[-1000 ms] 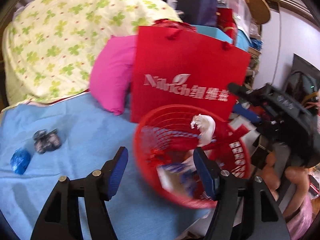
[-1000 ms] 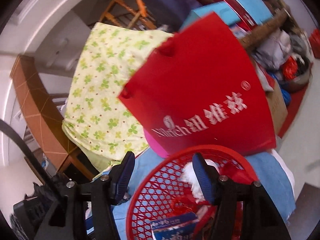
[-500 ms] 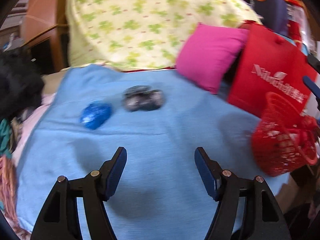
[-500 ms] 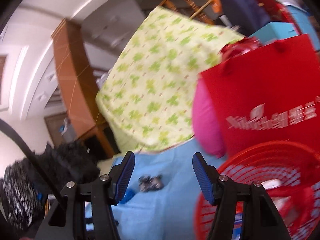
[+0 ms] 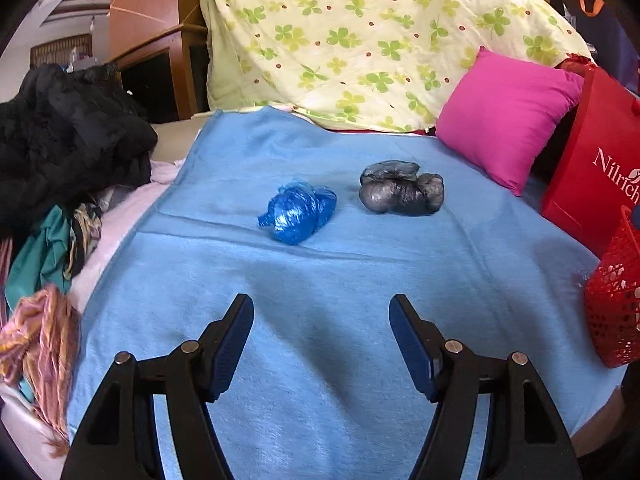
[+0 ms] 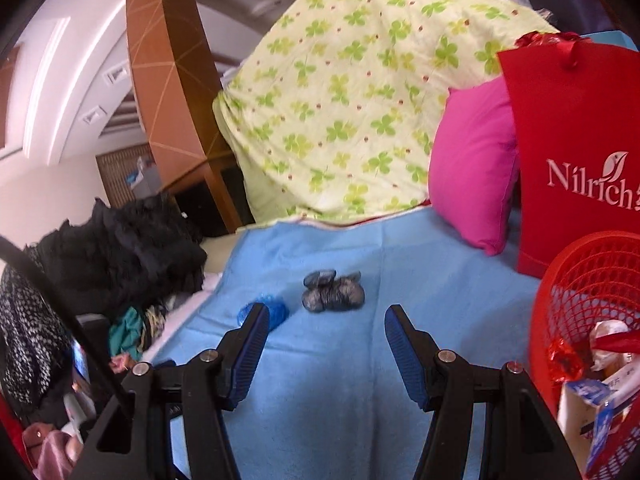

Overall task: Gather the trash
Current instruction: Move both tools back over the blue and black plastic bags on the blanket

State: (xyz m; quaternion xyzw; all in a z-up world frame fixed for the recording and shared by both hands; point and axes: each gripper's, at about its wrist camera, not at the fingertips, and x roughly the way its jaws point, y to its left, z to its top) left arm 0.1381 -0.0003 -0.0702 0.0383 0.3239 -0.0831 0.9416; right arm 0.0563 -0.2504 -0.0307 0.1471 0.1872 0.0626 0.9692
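Two crumpled pieces of trash lie on the blue blanket: a blue plastic wad and a grey plastic wad to its right. My left gripper is open and empty, held over the blanket short of both wads. My right gripper is open and empty too, with the wads beyond its fingertips; its left finger partly covers the blue wad. The red mesh basket stands at the right and holds paper, a carton and red foil.
A pink pillow and a red paper bag stand behind the basket. A clover-print quilt is piled at the back. Black and coloured clothes are heaped along the blanket's left edge.
Both views have swung left from the red basket to the blanket. The two wads now sit near the centre ahead of the fingers. Both grippers' jaws kept the same gap.
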